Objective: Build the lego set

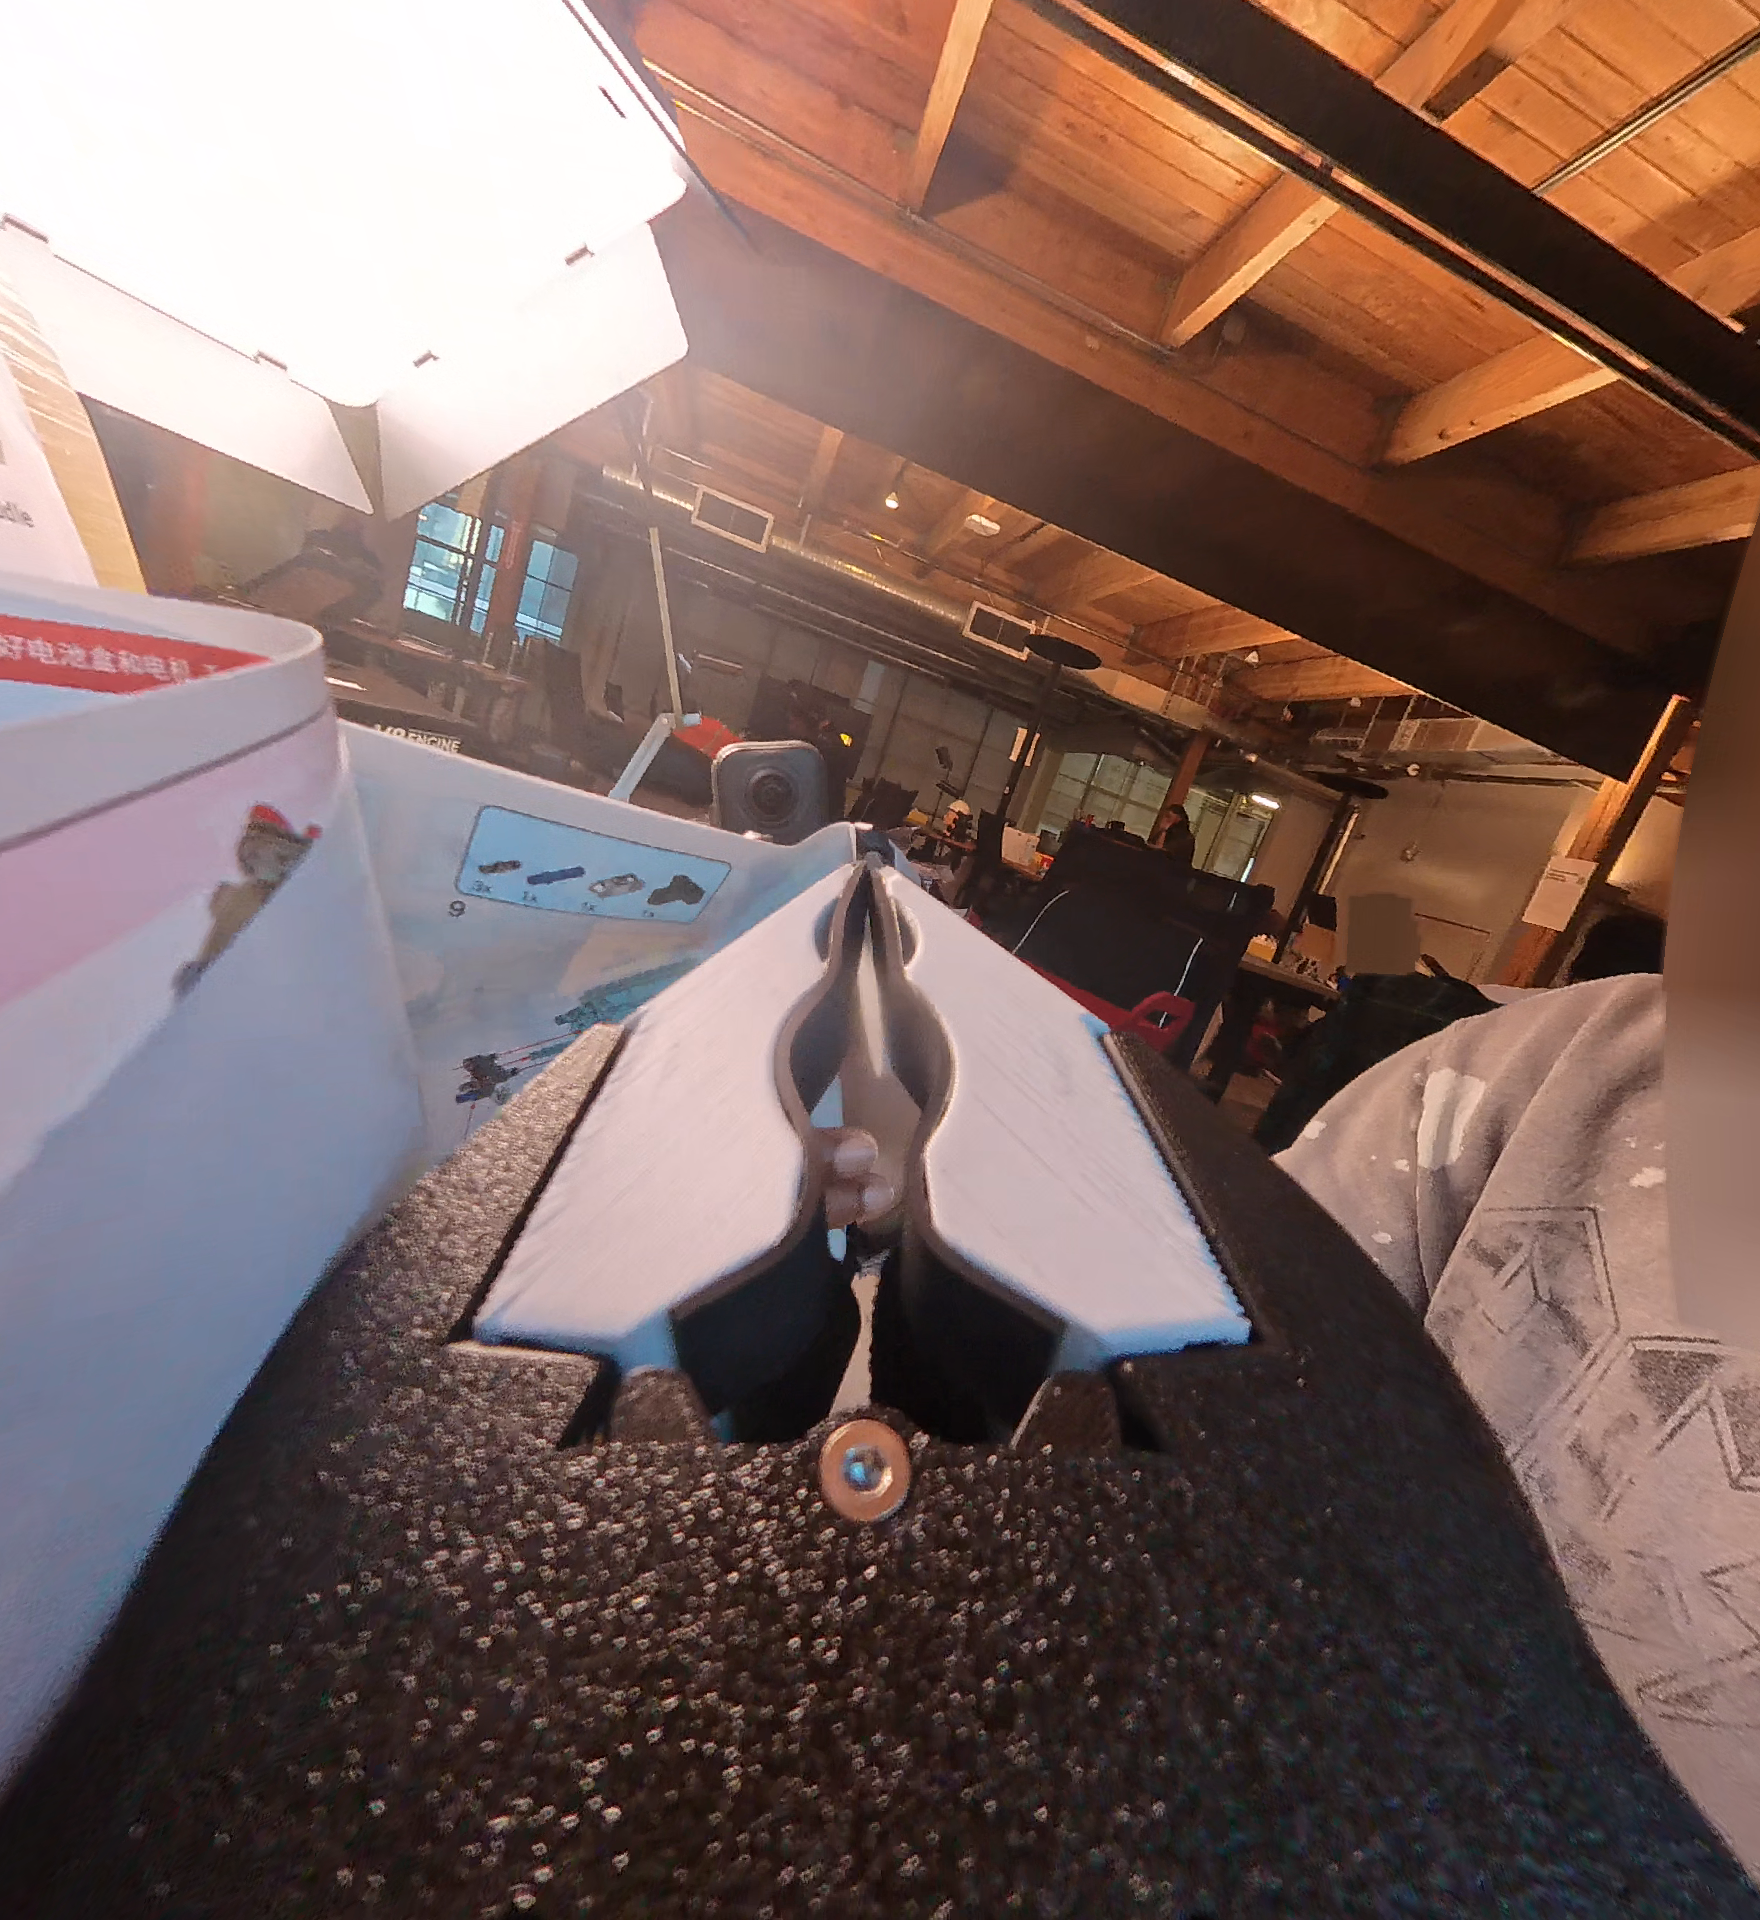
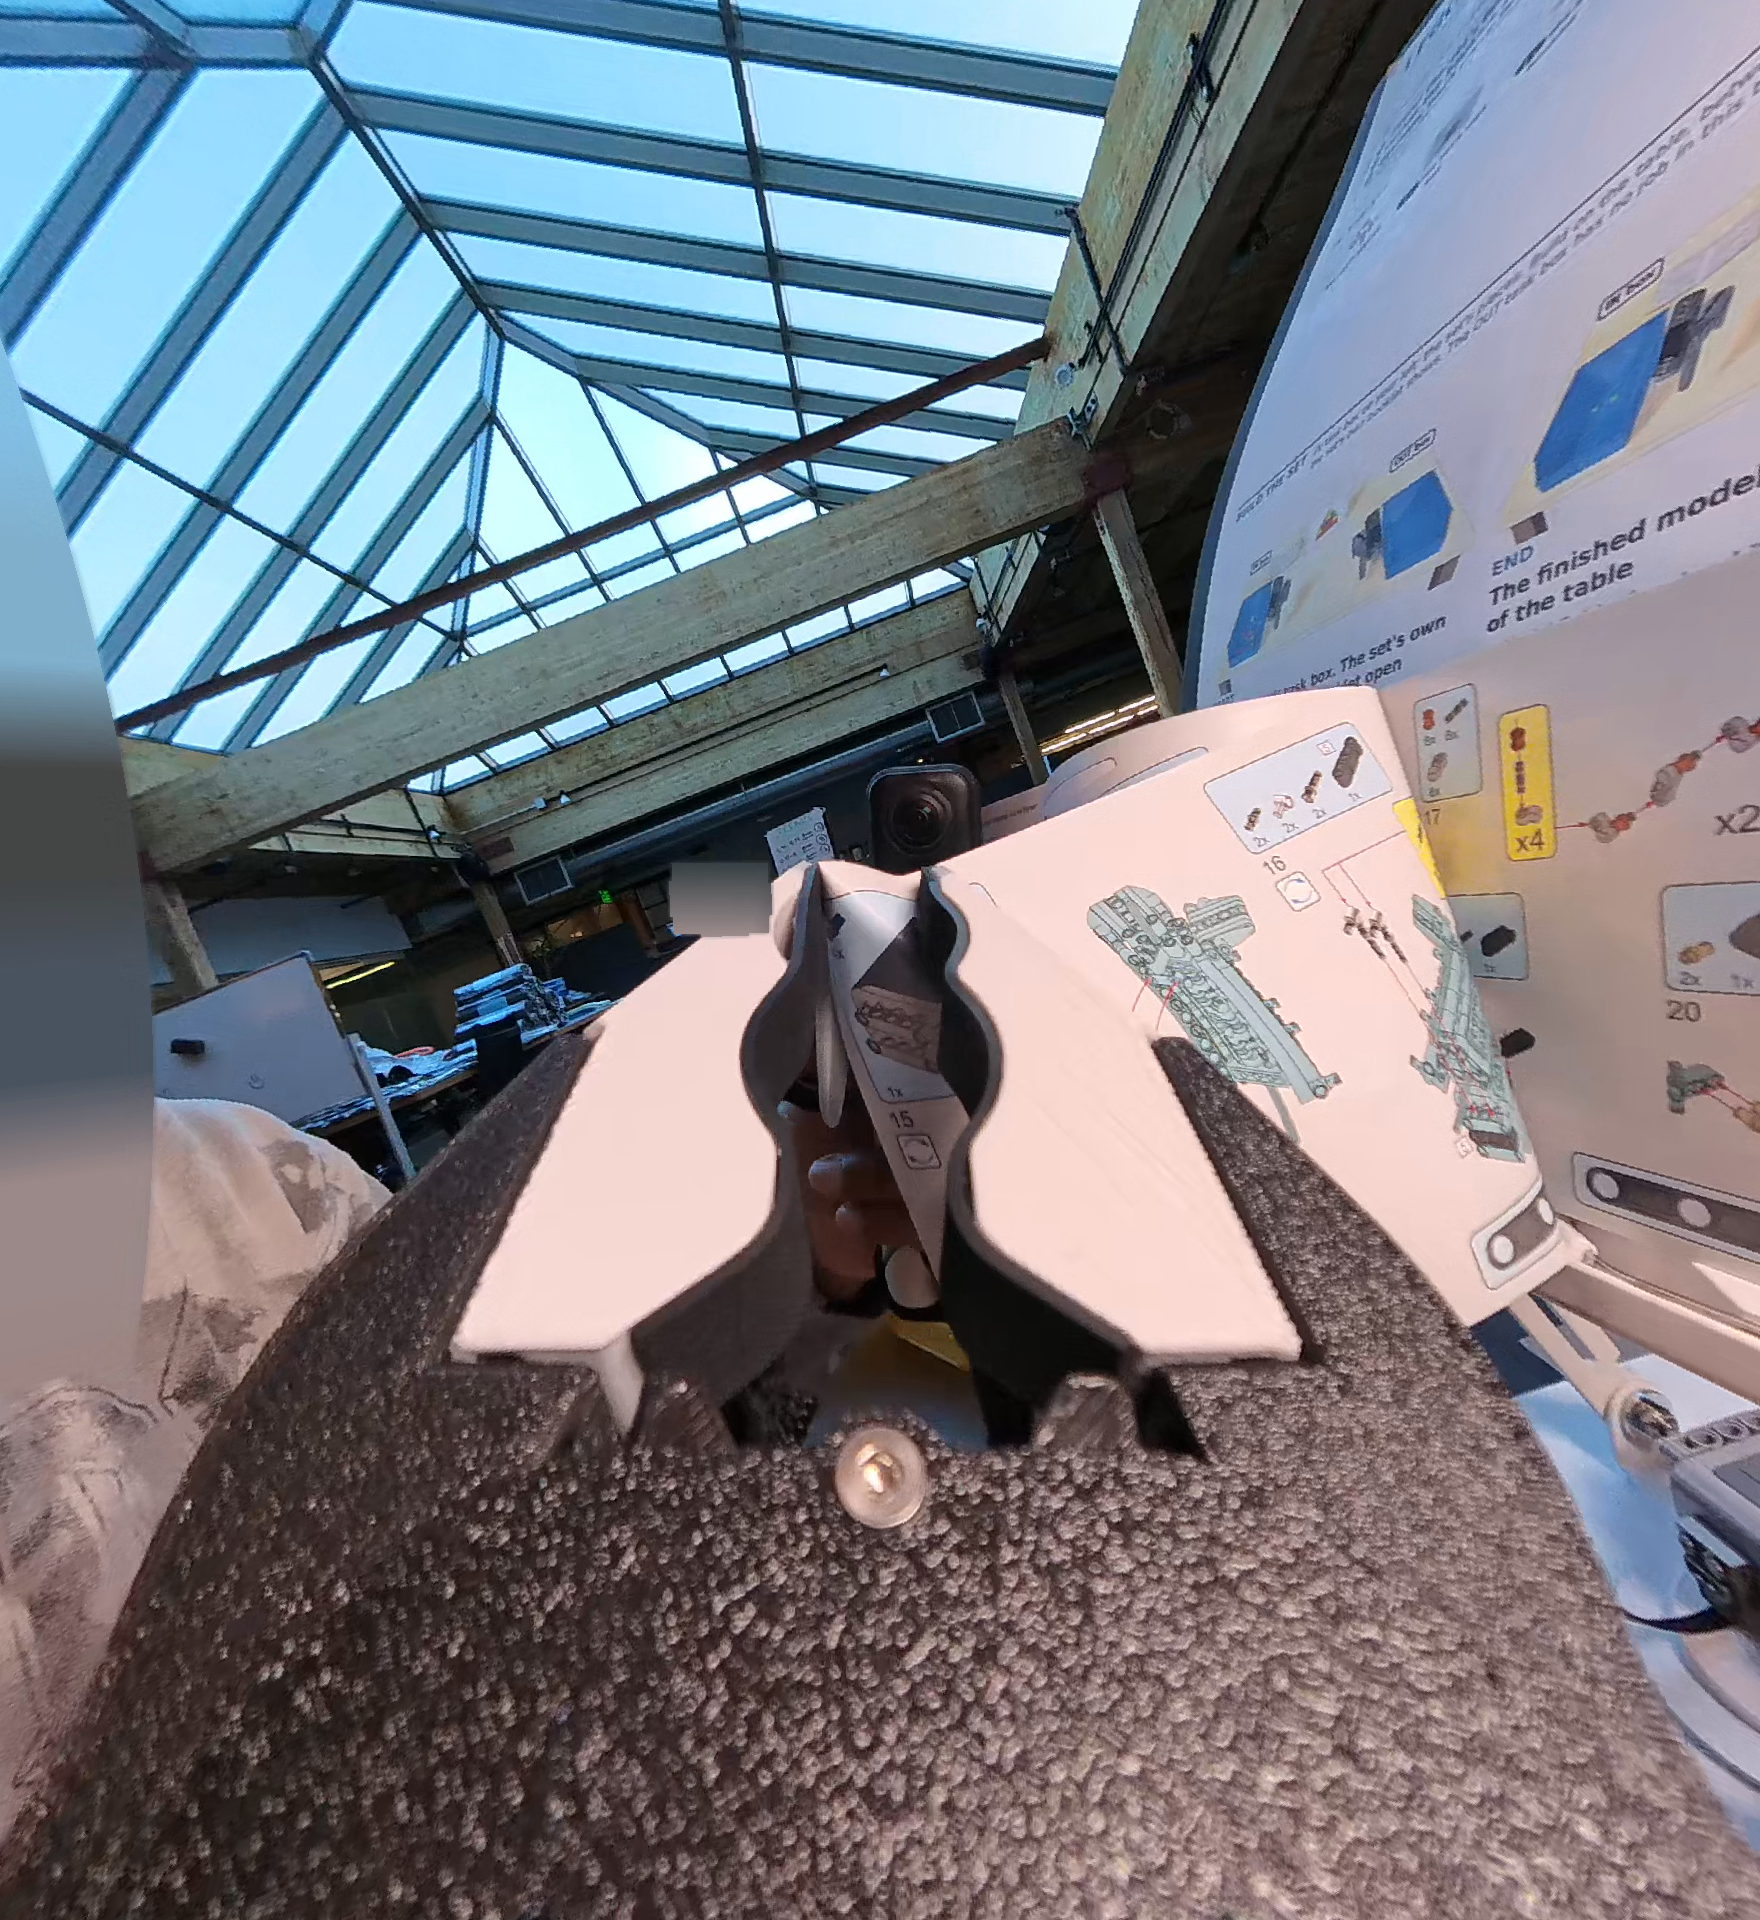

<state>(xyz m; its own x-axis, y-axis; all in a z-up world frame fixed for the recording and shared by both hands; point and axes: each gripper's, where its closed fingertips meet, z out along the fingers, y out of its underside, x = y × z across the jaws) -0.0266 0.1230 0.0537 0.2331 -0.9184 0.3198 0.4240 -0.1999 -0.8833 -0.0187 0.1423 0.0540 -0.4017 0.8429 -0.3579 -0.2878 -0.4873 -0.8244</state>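
My left gripper (image 1: 868,883) points up towards the wooden ceiling. Its white fingers (image 1: 689,1122) are shut on a thin sheet, an edge of the building-instruction booklet (image 1: 564,935) whose pages curl at its left. My right gripper (image 2: 871,883) also points up, with its jaws a little apart. A curled page of the same booklet (image 2: 1219,935) runs between its fingers (image 2: 647,1143) and spreads to the right. Each view shows the other gripper's camera just past the fingertips, in the left wrist view (image 1: 767,800) and in the right wrist view (image 2: 923,821). A hand shows through the gap in both views.
A large printed instruction sheet (image 2: 1582,312) stands at the right. A grey brick-built unit with an orange part (image 2: 1749,1538) lies low right. A bright white lamp panel (image 1: 284,156) hangs upper left. A person's grey patterned sleeve (image 1: 1582,1351) is close at the right. Only a small space, under 4 cm, lies between the two pairs of fingers.
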